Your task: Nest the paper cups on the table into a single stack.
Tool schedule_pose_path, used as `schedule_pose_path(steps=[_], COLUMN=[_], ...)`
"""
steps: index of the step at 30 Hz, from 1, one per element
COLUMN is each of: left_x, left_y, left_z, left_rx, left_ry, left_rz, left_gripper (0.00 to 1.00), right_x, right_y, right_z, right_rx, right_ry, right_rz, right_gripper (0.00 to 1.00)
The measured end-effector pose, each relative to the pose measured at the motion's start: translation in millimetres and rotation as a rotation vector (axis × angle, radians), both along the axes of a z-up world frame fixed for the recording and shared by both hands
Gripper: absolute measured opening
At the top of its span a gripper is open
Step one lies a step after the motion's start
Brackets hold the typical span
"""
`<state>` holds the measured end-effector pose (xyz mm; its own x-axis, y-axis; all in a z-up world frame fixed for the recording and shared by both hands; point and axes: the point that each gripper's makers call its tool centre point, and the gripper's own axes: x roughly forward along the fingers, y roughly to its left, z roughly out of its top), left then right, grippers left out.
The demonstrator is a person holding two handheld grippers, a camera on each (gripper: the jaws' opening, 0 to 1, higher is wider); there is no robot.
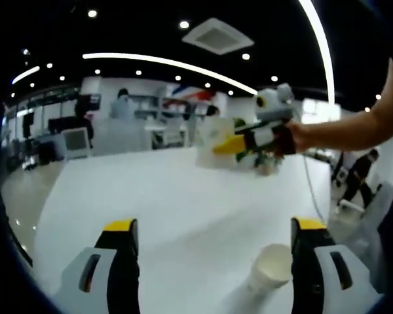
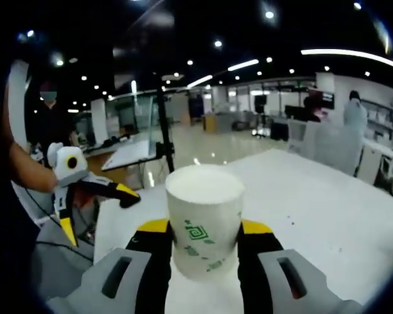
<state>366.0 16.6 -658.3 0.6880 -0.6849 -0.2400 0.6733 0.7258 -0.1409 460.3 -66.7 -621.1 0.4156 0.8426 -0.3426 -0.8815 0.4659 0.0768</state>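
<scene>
right gripper (image 2: 204, 245): jaws clamped on upside-down white paper cup with green print (image 2: 204, 219), above white table (image 2: 327, 196) | left gripper (image 1: 215, 255): jaws wide apart, holding nothing; plain white paper cup (image 1: 270, 267) lies tipped beside its right jaw

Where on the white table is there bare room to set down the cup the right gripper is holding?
The white table is bare across its wide middle, between the left gripper and the right gripper at the far side. It is tighter by the left gripper's right jaw, where a paper cup lies. The held cup sits between the right gripper's jaws.
</scene>
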Motion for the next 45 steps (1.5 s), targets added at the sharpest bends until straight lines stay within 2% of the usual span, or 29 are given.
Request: schedule_pose_path(steps=[6, 15, 21, 25, 37, 43, 45], left_x=[-2.3, -13.0, -18.3, -20.9, -30.2, -37.2, -46.1], left_y=[-19.2, -35.1, -38.3, -39.1, -39.2, -40.5, -44.4], left_z=[8.3, 18.9, 25.1, 26.1, 24.3, 23.1, 19.5], left_rx=[-0.013, -0.017, -0.04, -0.047, -0.036, -0.047, -0.069], left_ry=[-0.015, -0.016, 0.0, 0.002, 0.014, 0.04, 0.101], left_rz=[-0.013, -0.054, -0.074, -0.08, -0.108, -0.132, -0.161], left_gripper=[0.93, 0.92, 0.87, 0.85, 0.78, 0.66, 0.56], right_x=[-24.2, -58.8, -80.1, -96.7, -123.8, -133.3, -132.9], right_y=[1.0, 10.0, 19.4, 25.2, 28.8, 28.3, 27.6], right_z=[7.5, 13.8, 16.5, 15.6, 22.7, 23.5, 24.3], right_rx=[0.014, 0.034, 0.056, 0.04, 0.062, 0.077, 0.094], right_ry=[0.0, -0.002, 0.017, 0.01, 0.018, 0.021, 0.015], right_rz=[0.039, 0.103, 0.148, 0.187, 0.242, 0.263, 0.258], right_gripper=[0.36, 0.37, 0.37, 0.37, 0.37, 0.37, 0.37])
